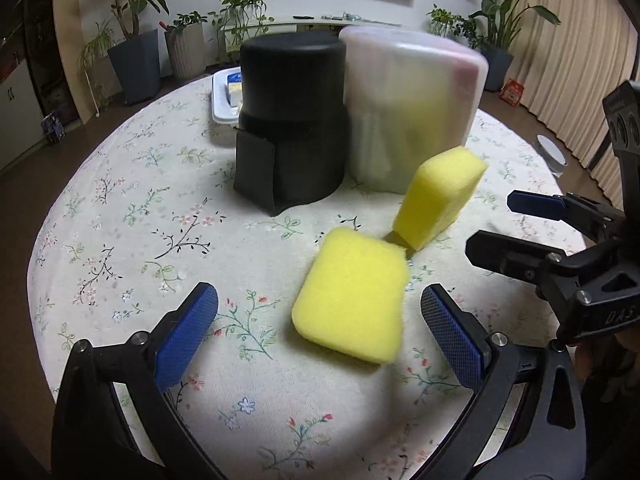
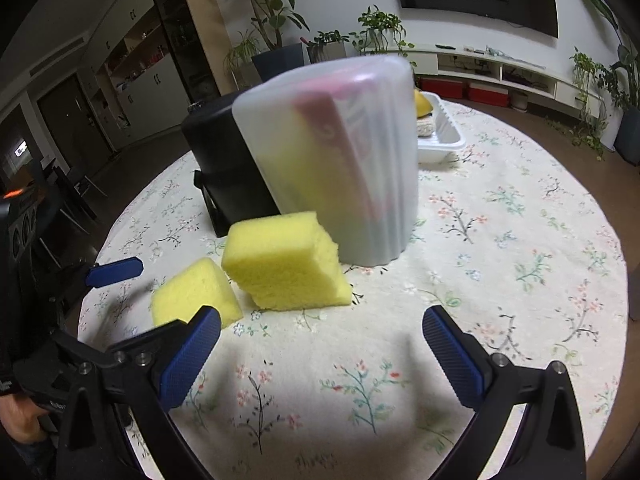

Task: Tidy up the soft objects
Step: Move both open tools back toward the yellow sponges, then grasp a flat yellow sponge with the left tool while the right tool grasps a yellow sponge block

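Where the round surface (image 1: pixel 120 208) shows its cream floral cloth, left side is bare woven fabric, open room out to the curved edge. Left gripper (image 1: pixel 320 328): blue textured fingers (image 1: pixel 188 336) spread wide apart, holding nothing, straddling the flat sponge (image 1: pixel 350 294), a yellow porous rounded slab lying on the cloth, not touching either pad. Black container (image 1: pixel 292 120), matte, cylindrical, stands upright behind, touching or just beside the frosted container (image 1: pixel 412 108); translucent ribbed plastic, yellow and pink shapes blurred inside. White tray (image 1: pixel 222 100) sits behind the black one near the far edge. Tilted sponge (image 1: pixel 438 196), thicker yellow foam block, stands on edge just in front of the frosted container, its low corner near the flat sponge; contact unclear. Right gripper (image 2: pixel 322 340): fingers (image 2: pixel 454 356) wide apart, empty, facing the tilted sponge, bare cloth between them and open cloth at right.
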A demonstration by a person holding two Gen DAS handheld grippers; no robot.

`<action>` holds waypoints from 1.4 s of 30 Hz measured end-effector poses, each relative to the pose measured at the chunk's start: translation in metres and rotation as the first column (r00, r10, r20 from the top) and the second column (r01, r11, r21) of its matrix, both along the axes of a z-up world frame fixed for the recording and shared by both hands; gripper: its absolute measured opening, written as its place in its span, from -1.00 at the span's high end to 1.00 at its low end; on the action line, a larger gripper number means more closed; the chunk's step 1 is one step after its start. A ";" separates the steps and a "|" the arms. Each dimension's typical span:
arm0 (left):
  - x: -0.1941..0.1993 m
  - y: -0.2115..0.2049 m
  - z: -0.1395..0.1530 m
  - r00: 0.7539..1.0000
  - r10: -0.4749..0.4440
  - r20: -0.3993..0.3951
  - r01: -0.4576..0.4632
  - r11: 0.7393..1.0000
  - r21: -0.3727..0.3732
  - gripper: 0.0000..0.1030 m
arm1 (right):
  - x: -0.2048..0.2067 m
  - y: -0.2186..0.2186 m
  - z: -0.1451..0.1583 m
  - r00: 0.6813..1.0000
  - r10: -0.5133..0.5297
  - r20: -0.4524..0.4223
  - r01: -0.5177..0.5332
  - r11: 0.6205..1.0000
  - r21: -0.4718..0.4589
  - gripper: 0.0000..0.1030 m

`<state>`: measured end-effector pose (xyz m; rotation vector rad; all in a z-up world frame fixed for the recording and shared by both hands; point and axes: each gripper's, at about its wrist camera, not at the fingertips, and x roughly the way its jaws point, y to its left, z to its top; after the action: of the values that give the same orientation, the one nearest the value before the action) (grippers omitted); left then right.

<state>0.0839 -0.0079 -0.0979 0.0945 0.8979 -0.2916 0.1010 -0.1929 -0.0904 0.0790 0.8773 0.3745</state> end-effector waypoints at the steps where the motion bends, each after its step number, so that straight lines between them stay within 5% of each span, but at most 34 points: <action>1: 0.000 -0.001 -0.001 1.000 -0.001 -0.002 0.001 1.000 0.007 -1.00 | 0.002 0.001 -0.001 1.000 -0.001 -0.003 0.001 1.000 0.001 -1.00; 24: 0.015 0.000 -0.016 0.998 0.018 -0.055 -0.016 1.000 0.025 -1.00 | 0.027 0.022 -0.012 0.999 0.003 -0.044 -0.004 1.000 -0.004 -1.00; 29: 0.019 -0.001 -0.020 0.997 0.026 -0.075 -0.025 0.999 0.020 -1.00 | 0.030 0.024 -0.016 0.999 -0.005 -0.044 0.004 1.000 -0.022 -0.66; 35: 0.019 -0.003 -0.022 0.997 0.027 -0.069 -0.025 0.999 0.030 -1.00 | 0.032 0.023 -0.015 0.999 -0.013 -0.035 0.012 0.999 -0.034 -0.49; 37: 0.017 -0.002 -0.021 0.998 0.019 -0.059 -0.018 1.000 0.015 -0.89 | 0.030 0.023 -0.014 0.999 -0.003 -0.032 0.002 1.000 -0.022 -0.33; 42: 0.008 -0.011 -0.016 0.998 -0.043 -0.035 0.044 0.999 0.009 -0.18 | 0.026 0.026 -0.010 1.000 0.005 -0.028 -0.006 1.000 -0.011 -0.13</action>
<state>0.0915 -0.0189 -0.1140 0.1188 0.9324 -0.3302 0.1274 -0.1669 -0.1007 0.0714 0.9078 0.3743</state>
